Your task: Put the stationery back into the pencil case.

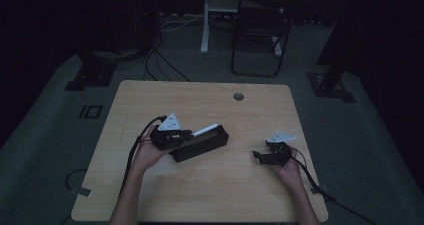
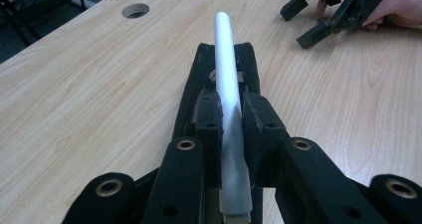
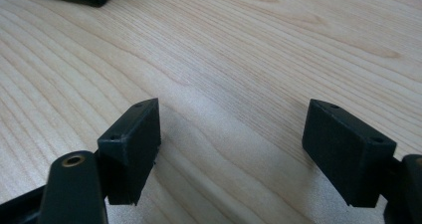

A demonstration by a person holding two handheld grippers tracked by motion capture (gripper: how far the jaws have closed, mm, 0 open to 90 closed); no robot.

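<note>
We hold the light, stiff, slippery white pen (image 2: 226,74) pinched near its end in our left gripper (image 2: 232,129) above the black case (image 1: 200,144), right gripper (image 3: 231,149) gaping empty.

Both grippers, left (image 1: 192,133) and right (image 1: 259,156), are black with brass-ringed screw holes, grey three-cornered top plates and trailing dark cables; forearms seemingly unsleeved.

Left tool (image 2: 231,129) clamped, right tool (image 3: 231,149) agape
</note>
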